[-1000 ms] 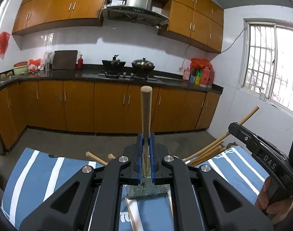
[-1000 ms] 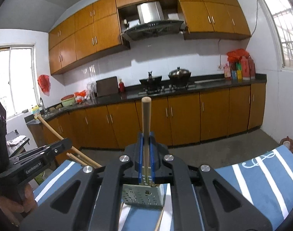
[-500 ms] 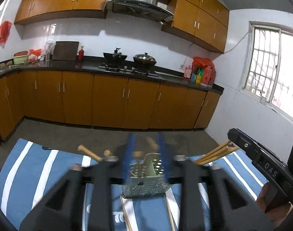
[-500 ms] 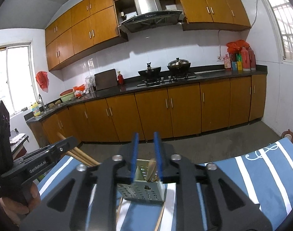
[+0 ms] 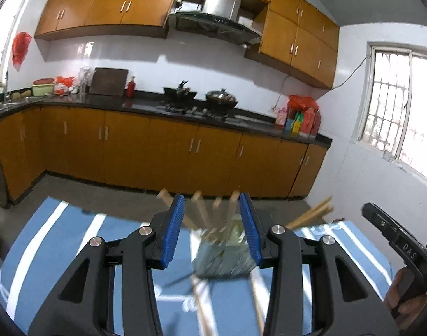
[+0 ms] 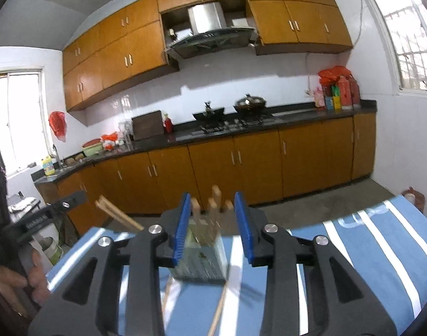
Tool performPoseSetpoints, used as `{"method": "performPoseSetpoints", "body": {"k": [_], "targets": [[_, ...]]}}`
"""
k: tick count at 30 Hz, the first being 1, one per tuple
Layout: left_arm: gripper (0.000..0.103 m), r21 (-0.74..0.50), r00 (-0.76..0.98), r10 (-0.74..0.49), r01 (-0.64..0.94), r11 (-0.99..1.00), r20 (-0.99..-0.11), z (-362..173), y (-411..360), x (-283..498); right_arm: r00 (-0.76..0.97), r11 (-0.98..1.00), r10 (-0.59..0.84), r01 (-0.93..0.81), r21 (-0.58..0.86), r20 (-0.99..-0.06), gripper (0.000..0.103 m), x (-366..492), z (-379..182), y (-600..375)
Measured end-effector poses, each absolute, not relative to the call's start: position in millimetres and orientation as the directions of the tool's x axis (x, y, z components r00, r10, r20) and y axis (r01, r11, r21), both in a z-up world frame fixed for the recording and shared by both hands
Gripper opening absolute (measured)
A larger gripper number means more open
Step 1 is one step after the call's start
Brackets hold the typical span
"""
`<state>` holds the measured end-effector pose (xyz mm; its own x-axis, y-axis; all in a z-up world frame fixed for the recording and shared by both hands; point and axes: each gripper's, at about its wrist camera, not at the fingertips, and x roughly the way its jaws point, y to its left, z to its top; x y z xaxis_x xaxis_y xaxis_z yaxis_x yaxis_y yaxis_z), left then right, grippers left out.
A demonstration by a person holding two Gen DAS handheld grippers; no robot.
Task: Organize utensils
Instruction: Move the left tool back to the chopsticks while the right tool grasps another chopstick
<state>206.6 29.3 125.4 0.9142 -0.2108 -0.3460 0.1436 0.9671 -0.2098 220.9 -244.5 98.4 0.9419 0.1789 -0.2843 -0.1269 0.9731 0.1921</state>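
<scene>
Both grippers are pointing at the metal utensil holder (image 5: 223, 256) standing on the striped cloth (image 5: 59, 240). The left gripper (image 5: 212, 228) is released, nothing between its pads. The right gripper (image 6: 213, 228) is opening, empty too. Wooden handles (image 6: 213, 204) are poking up toward twelve o'clock from the holder.

Orange cabinets (image 5: 123, 151), white walls (image 5: 157, 64), barred window (image 5: 392, 117)

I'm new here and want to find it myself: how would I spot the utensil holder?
Look at the blue, white-striped tablecloth in front of the kitchen cabinets. In its middle stands a small metal holder with perforated sides. Wooden handles poke up from it, while the other sticks lie flat on the cloth.
</scene>
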Motion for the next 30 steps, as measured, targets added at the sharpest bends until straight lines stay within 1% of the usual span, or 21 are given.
{"method": "performPoseSetpoints", "body": {"k": [3,4,8,10,12,16,22,24,25,26,27,30], "targets": [[0.041,-0.177,0.893,-0.176,0.111,0.978,-0.414,99.1,34.4,199.4,0.906,0.974,0.168,-0.092,0.207,-0.389,0.034,218.2,59.7,-248.7],[0.041,-0.166,0.877,-0.164,0.098,0.981,-0.451,84.5,35.7,198.3,0.881,0.973,0.17,-0.078,0.219,-0.441,0.034,219.8,40.0,-248.9],[0.041,-0.179,0.804,-0.167,0.076,0.981,-0.571,38.0,39.9,199.4,0.784,0.967,0.197,-0.056,0.248,-0.589,0.034,223.5,-21.5,-235.2],[0.041,-0.184,0.768,-0.165,0.062,0.981,-0.619,15.9,39.0,197.2,0.734,0.966,0.216,-0.066,0.249,-0.644,0.033,222.7,-49.2,-222.7],[0.041,-0.192,0.736,-0.171,0.056,0.98,-0.655,-2.5,37.4,194.6,0.69,0.965,0.235,-0.08,0.25,-0.685,0.029,219.1,-70.4,-209.5],[0.041,-0.192,0.7,-0.172,0.051,0.98,-0.693,-25.9,31.4,185.1,0.641,0.966,0.244,-0.098,0.238,-0.728,0.027,217.4,-93.7,-189.1],[0.041,-0.201,0.676,-0.179,0.047,0.979,-0.715,-40.7,28.6,178.8,0.632,0.977,0.206,-0.088,0.196,-0.747,0.027,219.7,-101.1,-178.6],[0.041,-0.2,0.671,-0.182,0.051,0.978,-0.719,-43.0,26.0,177.8,0.63,0.981,0.189,-0.081,0.179,-0.753,0.021,222.4,-100.8,-176.5],[0.041,-0.199,0.668,-0.185,0.056,0.978,-0.721,-44.1,23.9,177.2,0.635,0.983,0.175,-0.075,0.165,-0.753,0.02,223.2,-100.5,-177.2],[0.041,-0.198,0.667,-0.186,0.059,0.978,-0.722,-45.0,22.5,177.1,0.635,0.983,0.175,-0.075,0.165,-0.753,0.017,223.2,-100.5,-177.2],[0.041,-0.197,0.664,-0.189,0.064,0.978,-0.723,-46.1,20.5,176.7,0.638,0.985,0.166,-0.074,0.155,-0.752,0.012,223.3,-100.9,-177.2],[0.041,-0.196,0.657,-0.198,0.077,0.978,-0.728,-49.0,14.7,176.4,0.643,0.989,0.142,-0.058,0.137,-0.753,0.009,227.5,-100.8,-176.0]]}}
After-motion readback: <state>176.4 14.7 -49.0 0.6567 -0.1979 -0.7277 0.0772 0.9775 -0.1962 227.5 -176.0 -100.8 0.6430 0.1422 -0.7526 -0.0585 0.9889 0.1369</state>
